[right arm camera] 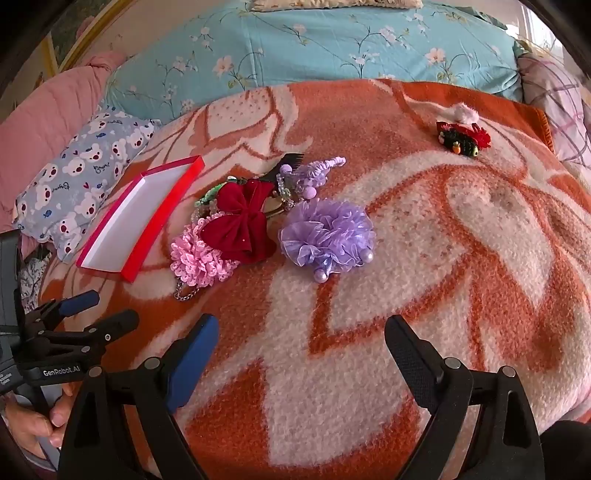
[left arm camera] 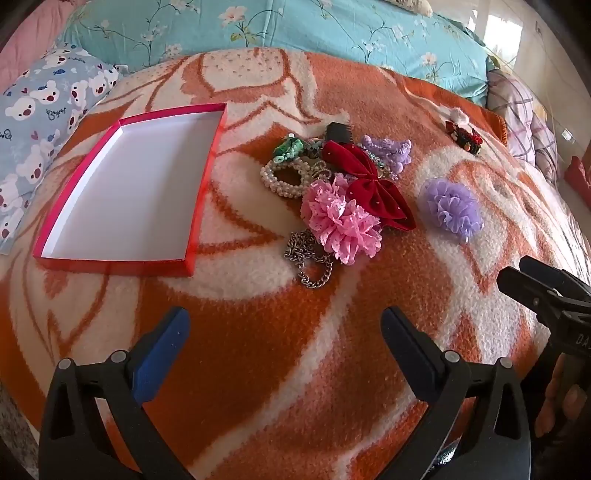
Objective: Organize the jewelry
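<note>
Presently, the red box point(left arm camera: 122, 199) lies flat on the orange-and-white blanket point(left arm camera: 258, 350), open side up; its white interior holds nothing. Its long axis runs from the near edge of the blanket away toward the bear-print pillow point(left arm camera: 40, 122) and the turquoise floral bedding point(left arm camera: 295, 33).

Just right of the box sits the jewelry pile. A pink lace flower point(left arm camera: 341, 225) and a red velvet bow point(left arm camera: 369, 188) overlap on top, the bow's long axis slanting from far-left to near-right in the left wrist view. A pearl bracelet point(left arm camera: 284, 181), green piece point(left arm camera: 290, 147), black comb point(left arm camera: 338, 133) and lilac beaded piece point(left arm camera: 388, 149) lie behind them. A silver chain point(left arm camera: 308, 262) trails out from under the pink flower, toward the near side. A purple organza flower point(left arm camera: 452, 208) sits apart to the right, and a small red-and-dark crocheted piece point(left arm camera: 463, 136) lies well apart, farther back.

Left gripper point(left arm camera: 284, 325): jaws spread wide, holding nothing, above bare blanket. Right gripper point(right arm camera: 301, 328): likewise spread, holding nothing.
</note>
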Demonstrator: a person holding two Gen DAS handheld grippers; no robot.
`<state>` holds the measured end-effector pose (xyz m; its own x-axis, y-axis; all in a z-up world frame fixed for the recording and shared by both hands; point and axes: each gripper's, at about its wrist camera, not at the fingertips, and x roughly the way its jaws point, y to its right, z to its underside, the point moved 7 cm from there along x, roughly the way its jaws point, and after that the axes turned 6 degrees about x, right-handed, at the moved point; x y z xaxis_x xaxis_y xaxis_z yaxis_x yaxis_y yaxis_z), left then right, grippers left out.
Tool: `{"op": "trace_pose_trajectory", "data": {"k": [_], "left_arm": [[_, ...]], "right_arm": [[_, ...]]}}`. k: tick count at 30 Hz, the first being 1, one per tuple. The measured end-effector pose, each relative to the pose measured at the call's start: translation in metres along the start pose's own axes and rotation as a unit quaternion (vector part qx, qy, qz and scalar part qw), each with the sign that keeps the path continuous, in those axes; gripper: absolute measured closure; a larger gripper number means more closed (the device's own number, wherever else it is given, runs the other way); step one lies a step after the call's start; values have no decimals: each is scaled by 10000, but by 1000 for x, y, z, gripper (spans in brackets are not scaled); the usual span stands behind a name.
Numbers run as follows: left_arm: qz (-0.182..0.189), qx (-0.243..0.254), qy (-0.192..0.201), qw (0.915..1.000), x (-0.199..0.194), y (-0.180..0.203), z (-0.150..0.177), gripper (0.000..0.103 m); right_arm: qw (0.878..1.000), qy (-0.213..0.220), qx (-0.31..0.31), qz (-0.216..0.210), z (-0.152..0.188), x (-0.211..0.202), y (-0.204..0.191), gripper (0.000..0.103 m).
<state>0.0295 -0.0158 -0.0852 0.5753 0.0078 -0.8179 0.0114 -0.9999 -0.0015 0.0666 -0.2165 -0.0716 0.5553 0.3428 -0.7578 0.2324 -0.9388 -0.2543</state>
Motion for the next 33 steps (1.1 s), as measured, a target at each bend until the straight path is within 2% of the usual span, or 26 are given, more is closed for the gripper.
{"op": "trace_pose_trajectory", "data": {"k": [22,25,32,33], "left_arm": [[-38,60,-24,10000,0,0,-3,0],[-40,63,-28,10000,0,0,-3,0],[-44,54,-33,10000,1,0,-3,0],[-37,46,-33,10000,1,0,-2,0]], "right_arm": [[9997,89,114,-199,-2,-5,-4,11],[9999,-73,-72,100,0,-3,0,11],[9997,-106,-123,203,-1,-3,2,11],[9992,-146,-203,317,0,-2,3,11]]}}
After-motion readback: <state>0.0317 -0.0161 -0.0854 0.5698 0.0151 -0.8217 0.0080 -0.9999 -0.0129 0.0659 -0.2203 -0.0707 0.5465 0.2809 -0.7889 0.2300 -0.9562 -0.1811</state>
